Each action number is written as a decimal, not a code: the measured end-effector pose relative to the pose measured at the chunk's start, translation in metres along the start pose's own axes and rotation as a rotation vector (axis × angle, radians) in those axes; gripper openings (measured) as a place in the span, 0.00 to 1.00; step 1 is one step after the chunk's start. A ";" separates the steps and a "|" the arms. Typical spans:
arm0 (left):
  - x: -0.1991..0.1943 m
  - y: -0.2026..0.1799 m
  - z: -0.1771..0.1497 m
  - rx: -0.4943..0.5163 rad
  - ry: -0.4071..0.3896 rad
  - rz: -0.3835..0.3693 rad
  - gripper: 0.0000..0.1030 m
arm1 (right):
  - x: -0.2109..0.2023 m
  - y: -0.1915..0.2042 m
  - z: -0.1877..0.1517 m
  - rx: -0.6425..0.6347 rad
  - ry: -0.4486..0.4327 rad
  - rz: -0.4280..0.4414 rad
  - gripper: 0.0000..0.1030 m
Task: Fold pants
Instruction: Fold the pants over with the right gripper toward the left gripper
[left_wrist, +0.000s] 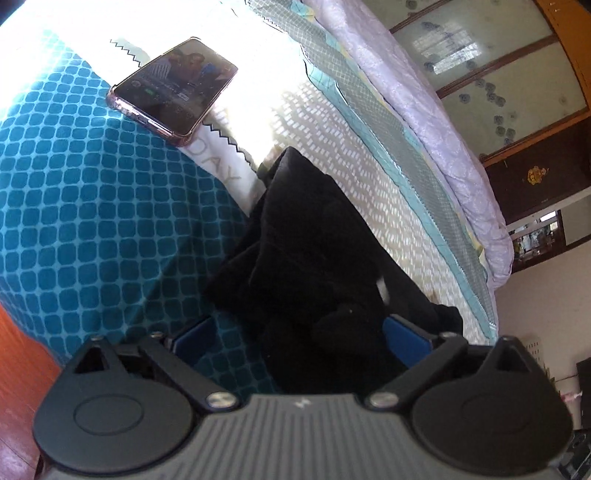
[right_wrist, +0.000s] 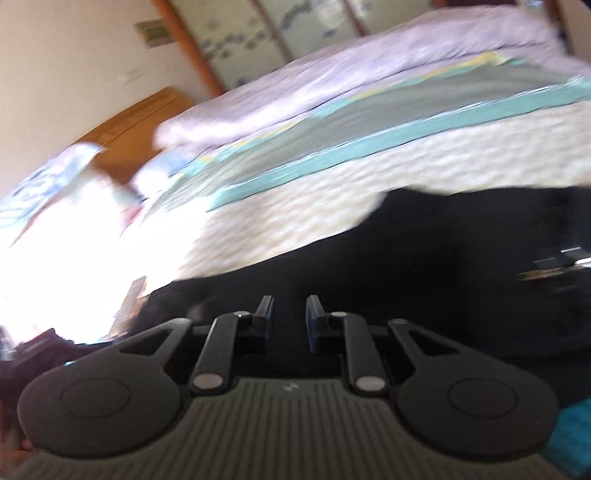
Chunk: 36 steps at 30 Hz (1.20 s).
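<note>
Now the left gripper (left_wrist: 299, 334) gapes wide around bunched black pants (left_wrist: 314, 240) on the bed (left_wrist: 92, 221), near a phone (left_wrist: 171, 86); the right gripper (right_wrist: 289, 319), narrowly parted, holds nothing.

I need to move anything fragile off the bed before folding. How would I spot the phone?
Start at the bed, on its teal checked cover. Near that cover's edge, beyond the black pants, lies the phone. It is the only hard, glossy thing there: dark lit screen, pinkish case.

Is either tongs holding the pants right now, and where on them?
The left tongs are wide open around a bunched part of the black pants, not clamped. The right tongs look nearly closed over the fabric; a grip cannot be told.
</note>
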<state>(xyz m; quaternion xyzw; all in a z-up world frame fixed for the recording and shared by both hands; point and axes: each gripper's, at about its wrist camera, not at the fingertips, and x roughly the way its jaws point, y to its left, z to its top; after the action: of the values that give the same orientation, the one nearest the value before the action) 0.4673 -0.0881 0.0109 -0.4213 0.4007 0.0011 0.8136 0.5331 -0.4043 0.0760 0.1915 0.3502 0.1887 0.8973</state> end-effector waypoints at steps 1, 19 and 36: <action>0.002 -0.001 -0.003 0.003 -0.014 -0.002 0.92 | 0.013 0.011 -0.002 -0.004 0.019 0.034 0.20; -0.012 -0.152 -0.057 0.705 -0.163 -0.038 0.36 | 0.057 0.014 -0.016 0.268 0.149 0.107 0.21; 0.002 -0.204 -0.175 1.204 -0.052 -0.086 0.83 | -0.071 -0.074 -0.018 0.304 -0.168 -0.120 0.35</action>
<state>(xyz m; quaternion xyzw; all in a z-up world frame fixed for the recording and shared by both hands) 0.4236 -0.3401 0.0926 0.0973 0.2936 -0.2485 0.9179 0.4874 -0.4972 0.0682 0.3189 0.3091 0.0632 0.8938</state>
